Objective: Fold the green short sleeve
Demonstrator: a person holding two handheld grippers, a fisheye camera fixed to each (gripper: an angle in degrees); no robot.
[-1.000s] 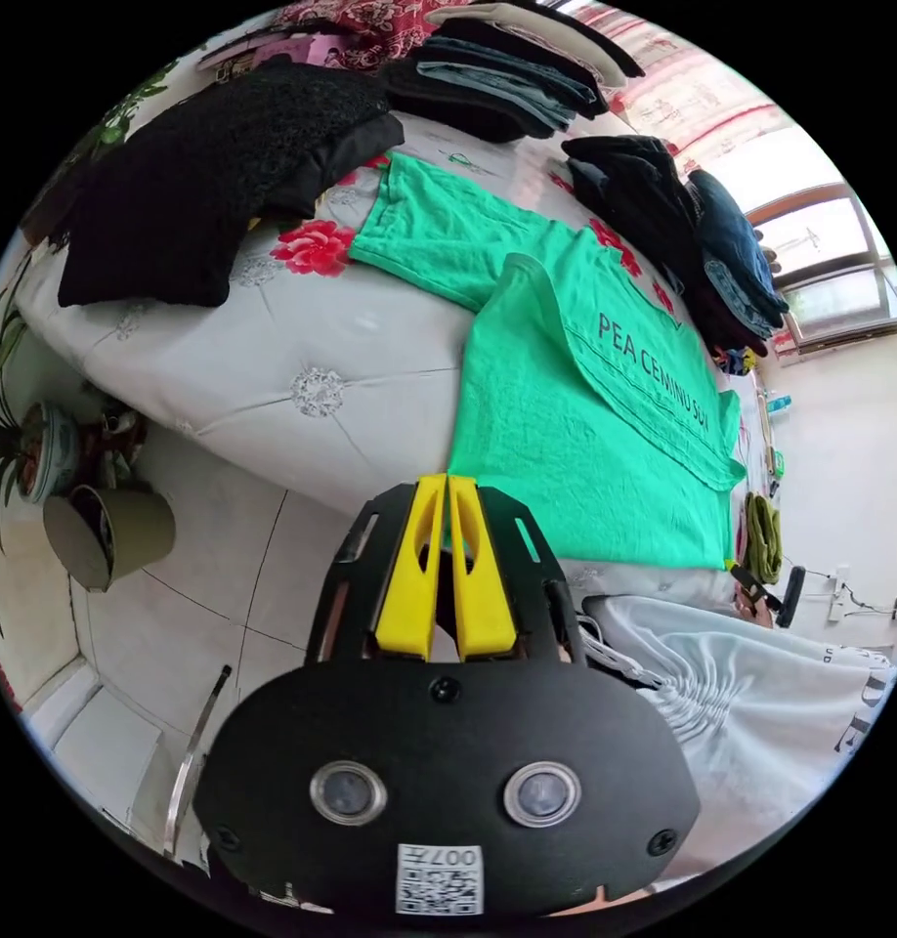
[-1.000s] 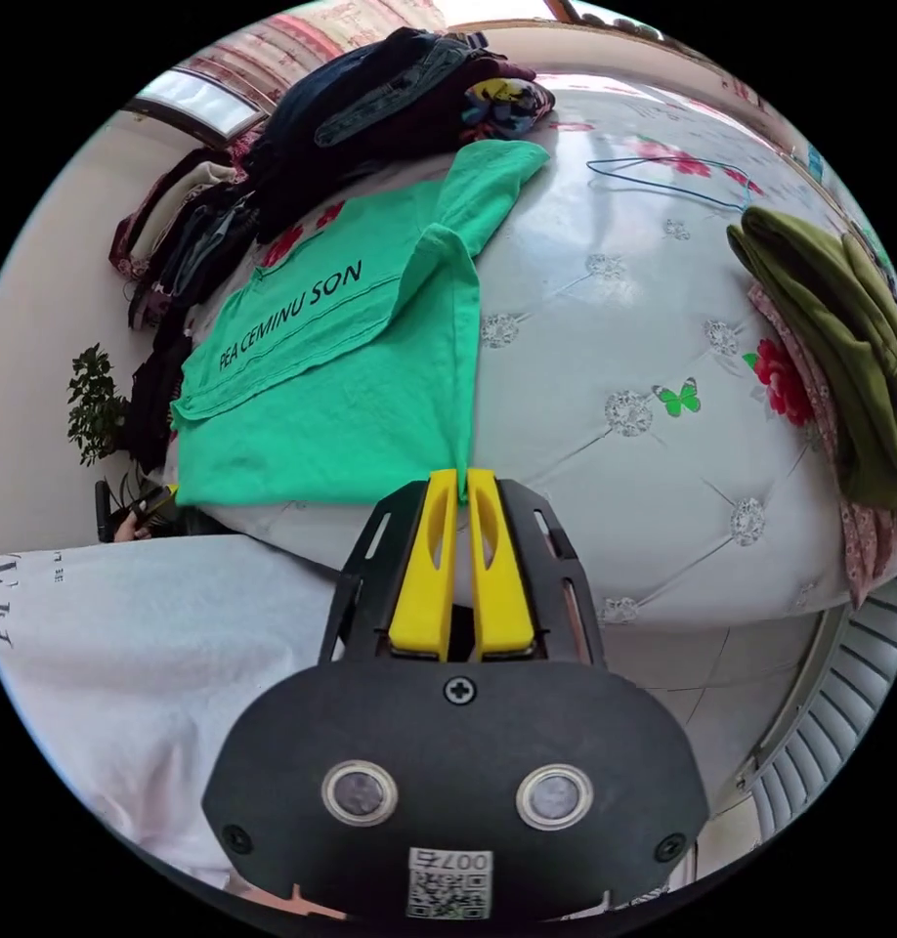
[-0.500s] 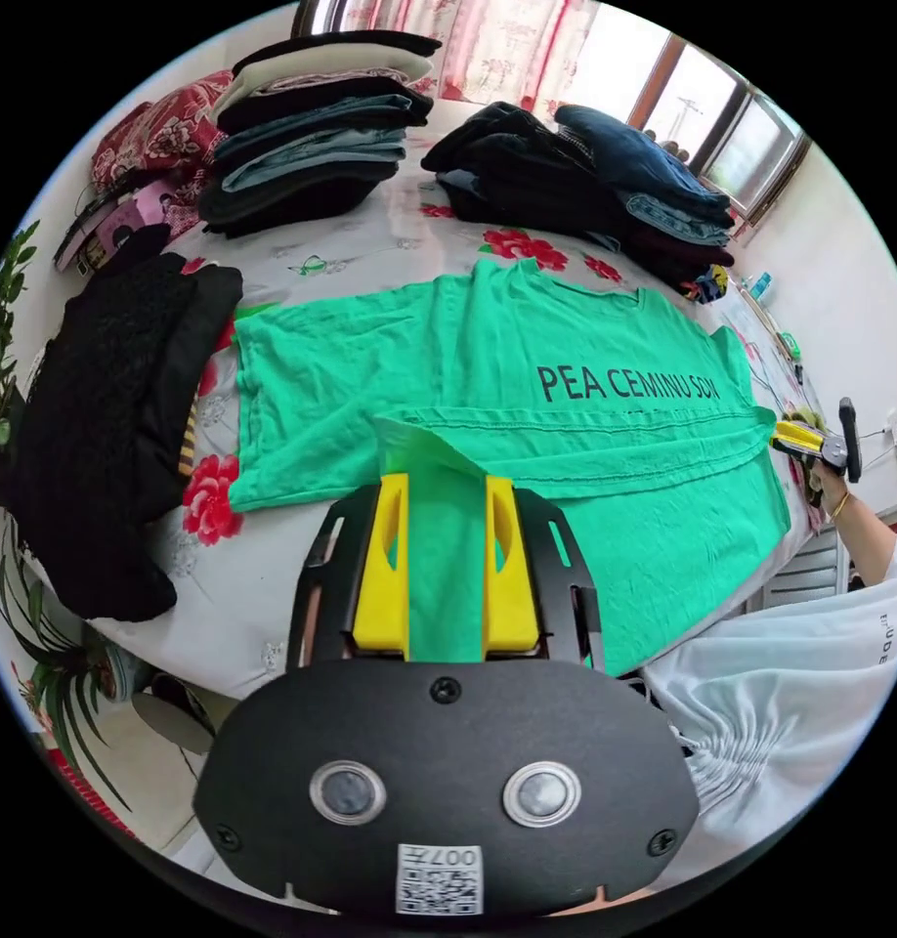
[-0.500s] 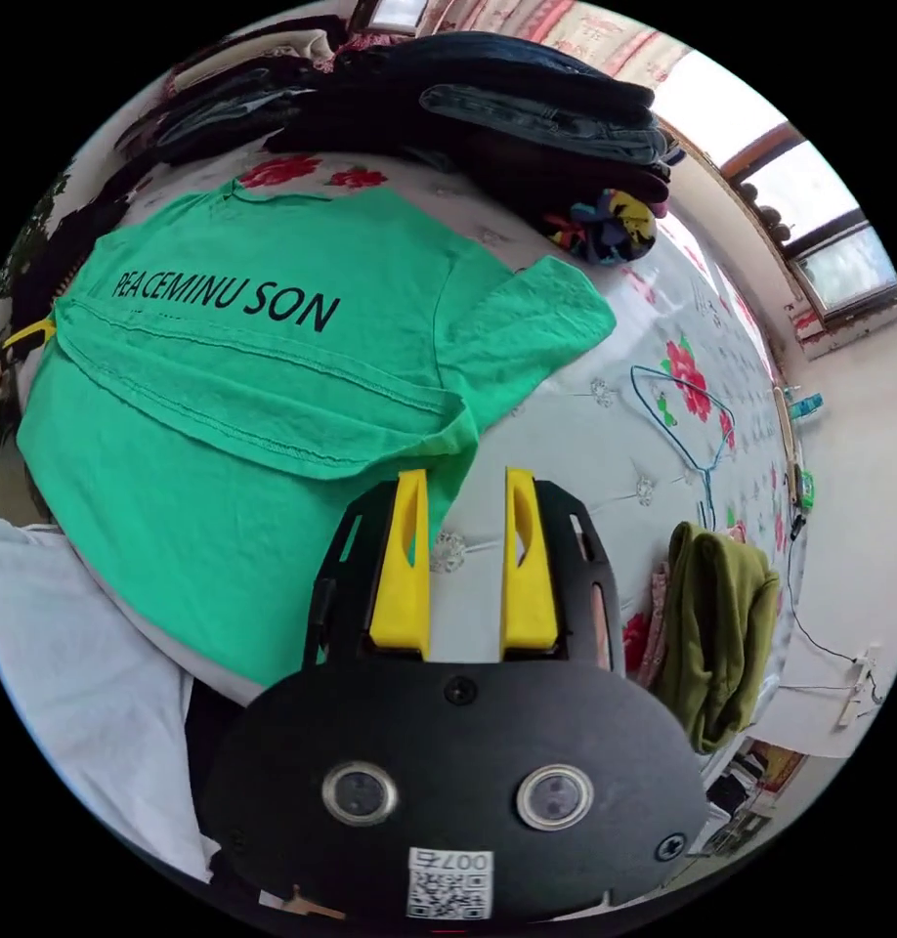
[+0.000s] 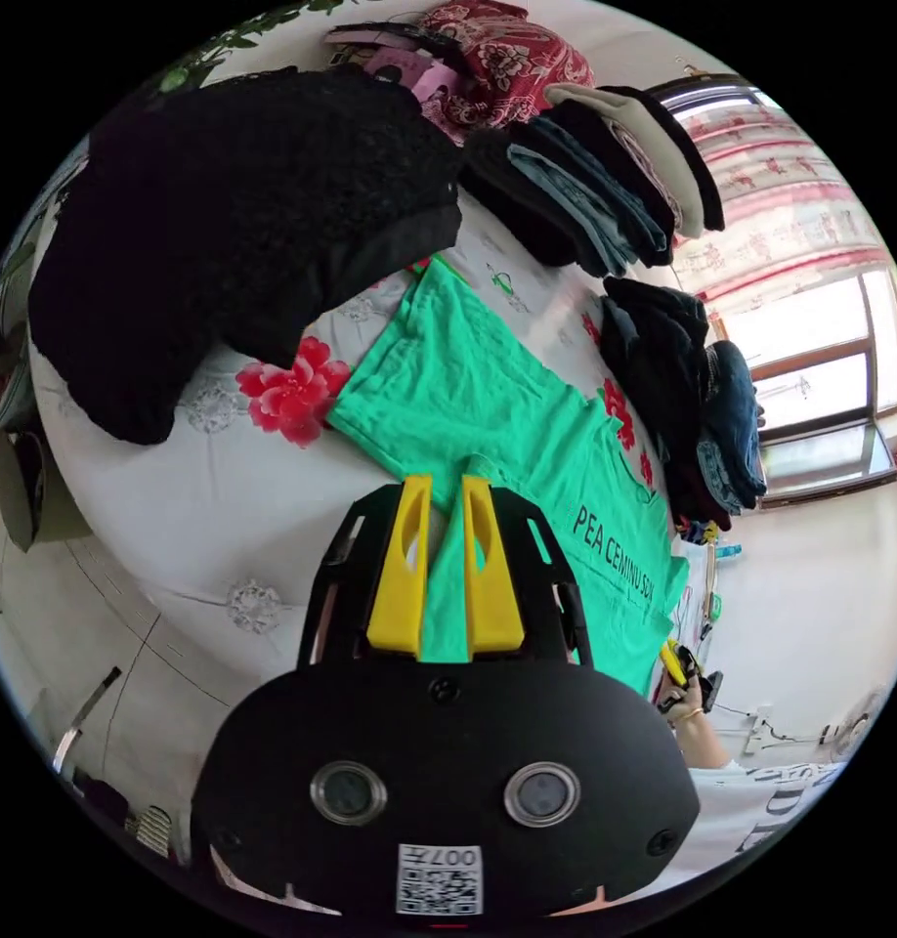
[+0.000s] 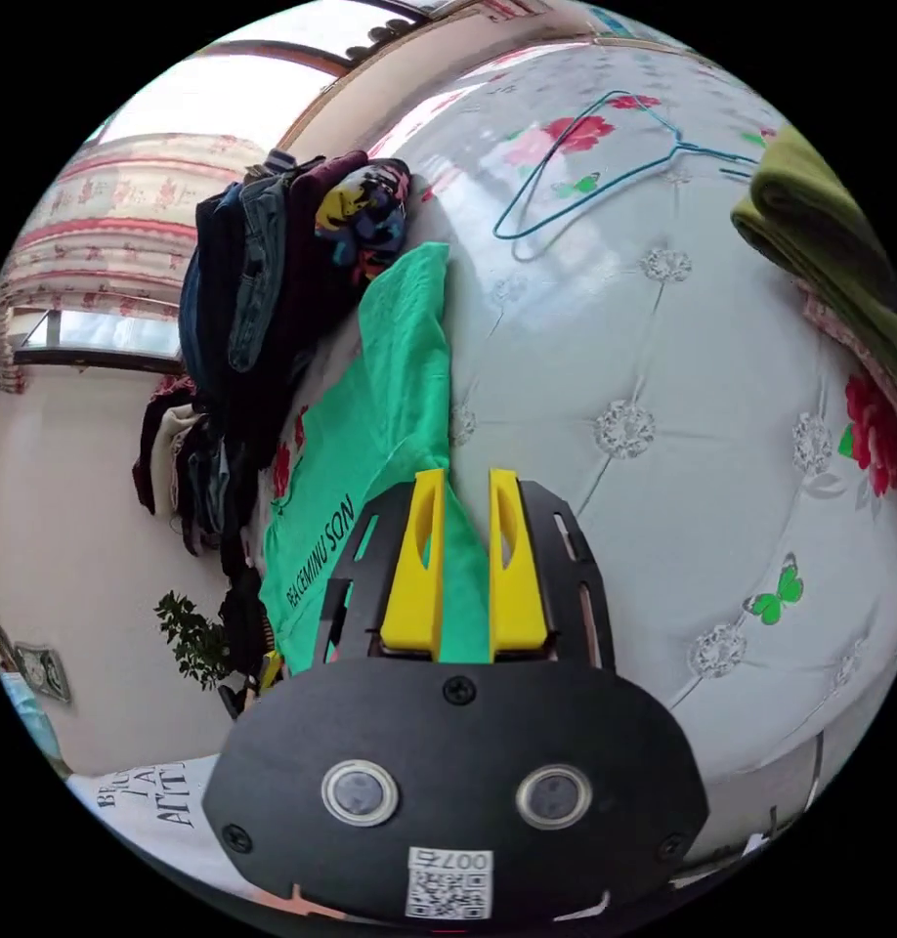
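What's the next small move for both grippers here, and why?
Probably close both on the cloth. The left gripper and right gripper each have green shirt fabric between slightly parted jaws at opposite ends, so a firm pinch comes before lifting the next fold.

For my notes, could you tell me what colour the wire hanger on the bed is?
The wire hanger is blue; it shows best in the right gripper view.

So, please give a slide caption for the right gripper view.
Right tongs straddle the green shirt edge on the bed.
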